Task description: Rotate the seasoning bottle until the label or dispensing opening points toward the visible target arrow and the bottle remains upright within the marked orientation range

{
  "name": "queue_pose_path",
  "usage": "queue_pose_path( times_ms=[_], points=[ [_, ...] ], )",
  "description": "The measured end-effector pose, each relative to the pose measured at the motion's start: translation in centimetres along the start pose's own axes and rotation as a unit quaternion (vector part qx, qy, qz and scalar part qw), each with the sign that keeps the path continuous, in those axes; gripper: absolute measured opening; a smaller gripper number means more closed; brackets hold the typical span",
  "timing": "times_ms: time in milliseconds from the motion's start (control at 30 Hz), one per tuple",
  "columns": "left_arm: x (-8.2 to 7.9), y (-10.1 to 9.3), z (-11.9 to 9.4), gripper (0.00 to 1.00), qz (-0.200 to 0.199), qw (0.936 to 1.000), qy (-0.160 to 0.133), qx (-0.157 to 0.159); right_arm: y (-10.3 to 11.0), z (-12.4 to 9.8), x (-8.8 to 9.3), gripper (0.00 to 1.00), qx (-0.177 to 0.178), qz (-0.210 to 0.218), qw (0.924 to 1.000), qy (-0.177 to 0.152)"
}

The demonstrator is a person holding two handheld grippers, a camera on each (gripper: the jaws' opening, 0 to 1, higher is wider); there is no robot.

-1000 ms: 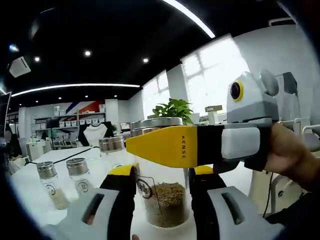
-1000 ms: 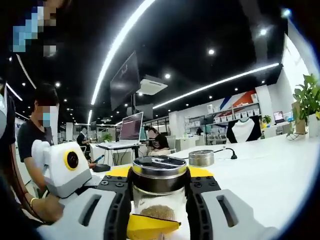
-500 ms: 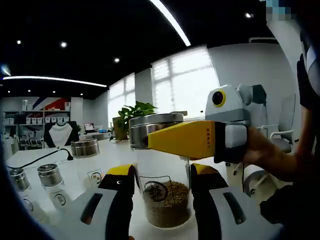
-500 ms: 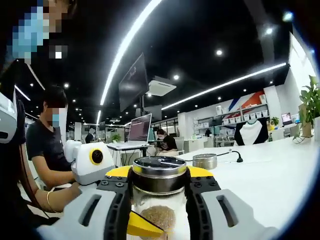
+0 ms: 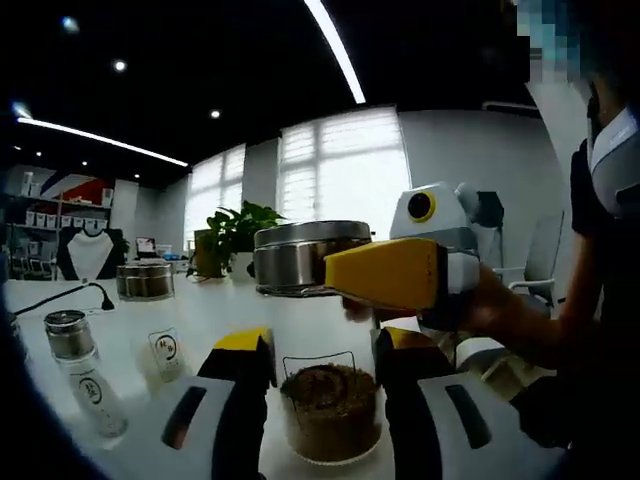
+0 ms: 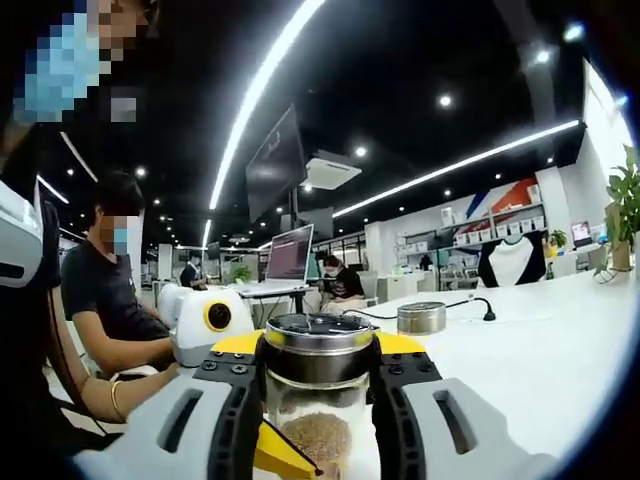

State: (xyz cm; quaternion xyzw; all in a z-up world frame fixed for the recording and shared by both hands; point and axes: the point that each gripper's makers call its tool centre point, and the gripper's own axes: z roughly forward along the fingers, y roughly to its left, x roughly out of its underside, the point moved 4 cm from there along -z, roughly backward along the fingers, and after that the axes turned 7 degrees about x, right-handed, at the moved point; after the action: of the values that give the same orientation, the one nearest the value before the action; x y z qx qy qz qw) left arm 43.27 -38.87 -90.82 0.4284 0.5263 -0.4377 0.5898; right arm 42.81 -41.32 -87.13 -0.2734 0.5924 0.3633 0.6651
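Glass bottle [image 5: 325, 400] rigid, slick, part full; my left tongs [image 5: 322, 375] clamp body, right tongs [image 6: 318, 385] clamp below steel cap [image 6: 318, 335].

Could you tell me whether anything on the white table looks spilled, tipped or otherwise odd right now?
Nothing stands out: the clear glass seasoning bottle with the metal lid stands upright, contents inside, and the small shaker bottle beside it is upright too.

Seasoning bottle [image 6: 318, 400] base cut off by frame edge
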Motion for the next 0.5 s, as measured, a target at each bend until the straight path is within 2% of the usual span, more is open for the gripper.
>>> queue_pose_path(
  times_ms=[100, 233, 300, 467, 500],
  points=[
    [-0.29, -0.33, 0.07, 0.46, 0.005, 0.9999, -0.007, -0.010, 0.35, -0.03, -0.28, 0.39, -0.007, -0.016, 0.9998, -0.005],
    [-0.04, -0.03, 0.32, 0.46, 0.021, 0.9984, 0.013, -0.051, 0.46, 0.25, -0.18, 0.39, 0.000, -0.031, 0.9995, 0.008],
    [0.20, 0.08, 0.51, 0.46, 0.011, 0.9972, 0.024, -0.070, 0.32, 0.41, -0.02, 0.40, 0.010, -0.030, 0.9994, 0.010],
    [0.32, 0.20, 0.70, 0.45, -0.009, 0.9950, 0.018, -0.098, 0.04, 0.58, 0.06, 0.41, 0.034, -0.019, 0.9992, 0.008],
    [0.35, 0.36, 0.71, 0.45, -0.003, 0.9935, 0.022, -0.112, -0.11, 0.68, 0.09, 0.41, 0.052, -0.014, 0.9985, 0.010]
  ],
)
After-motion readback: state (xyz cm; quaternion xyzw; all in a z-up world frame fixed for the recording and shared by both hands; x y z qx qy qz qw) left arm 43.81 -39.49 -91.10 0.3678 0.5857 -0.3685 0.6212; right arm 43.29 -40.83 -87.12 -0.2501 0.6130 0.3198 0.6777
